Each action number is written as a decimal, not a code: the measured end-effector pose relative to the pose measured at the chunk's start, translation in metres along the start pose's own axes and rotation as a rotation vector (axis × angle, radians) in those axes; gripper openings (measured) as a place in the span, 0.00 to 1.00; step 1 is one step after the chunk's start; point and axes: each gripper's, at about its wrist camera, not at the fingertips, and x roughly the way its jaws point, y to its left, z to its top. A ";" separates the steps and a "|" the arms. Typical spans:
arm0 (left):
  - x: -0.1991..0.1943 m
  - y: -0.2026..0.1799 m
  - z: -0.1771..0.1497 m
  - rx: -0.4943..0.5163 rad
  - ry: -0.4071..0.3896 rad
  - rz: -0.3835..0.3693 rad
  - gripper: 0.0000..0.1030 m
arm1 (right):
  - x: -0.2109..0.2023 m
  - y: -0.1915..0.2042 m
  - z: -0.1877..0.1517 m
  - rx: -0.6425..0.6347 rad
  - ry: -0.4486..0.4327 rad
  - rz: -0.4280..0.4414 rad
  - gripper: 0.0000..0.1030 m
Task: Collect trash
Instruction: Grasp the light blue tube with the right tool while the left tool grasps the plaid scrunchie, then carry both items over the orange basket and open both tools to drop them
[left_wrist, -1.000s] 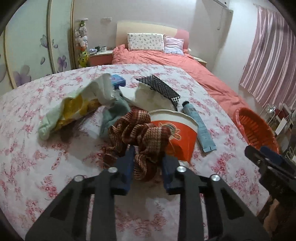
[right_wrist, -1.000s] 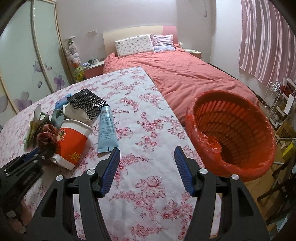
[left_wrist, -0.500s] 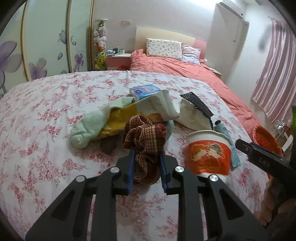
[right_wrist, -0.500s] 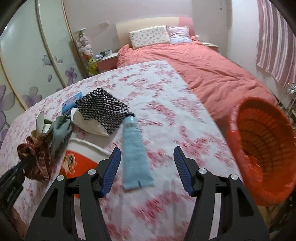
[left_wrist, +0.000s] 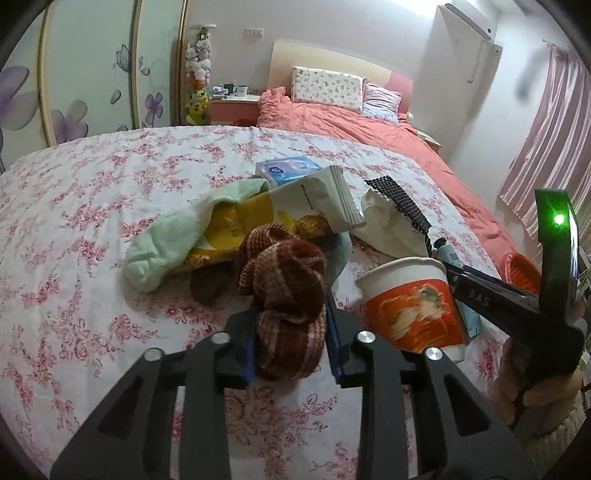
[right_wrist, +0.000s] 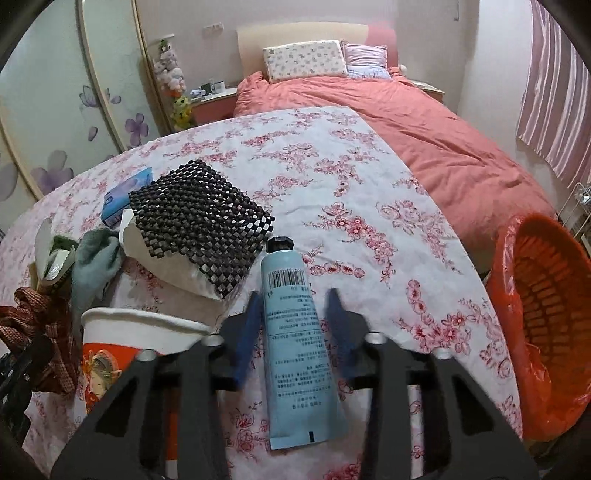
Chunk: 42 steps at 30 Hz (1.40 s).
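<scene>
My left gripper (left_wrist: 291, 332) is shut on a brown checked cloth bundle (left_wrist: 286, 291) and holds it just above the flowered cloth. My right gripper (right_wrist: 293, 317) is open, its fingers astride a light blue tube (right_wrist: 299, 354) lying flat; I cannot tell whether they touch it. An orange and white paper cup (left_wrist: 410, 302) lies on its side between the two grippers; it also shows in the right wrist view (right_wrist: 122, 350). A yellow and white snack bag (left_wrist: 295, 206) lies behind the bundle. An orange trash basket (right_wrist: 546, 332) with a red liner stands at the right.
A green sock (left_wrist: 166, 243), a blue tissue pack (left_wrist: 284, 168), a teal cloth (right_wrist: 94, 258) and a black beaded mat on a white pillow (right_wrist: 199, 214) lie on the flowered cloth (left_wrist: 92, 203). A pink bed (right_wrist: 406, 122) stands behind.
My left gripper has lifted the brown bundle and drawn it back to the left. My right gripper has swung left from the basket and lowered over the blue tube, its fingers narrowing.
</scene>
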 end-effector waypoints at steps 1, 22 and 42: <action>-0.001 0.001 0.000 -0.002 0.001 -0.007 0.25 | -0.001 -0.002 -0.001 -0.002 0.000 -0.001 0.28; -0.060 -0.026 0.002 0.044 -0.088 -0.096 0.18 | -0.083 -0.053 -0.018 0.109 -0.160 0.061 0.28; -0.095 -0.153 0.005 0.196 -0.126 -0.325 0.18 | -0.165 -0.132 -0.034 0.230 -0.383 -0.015 0.28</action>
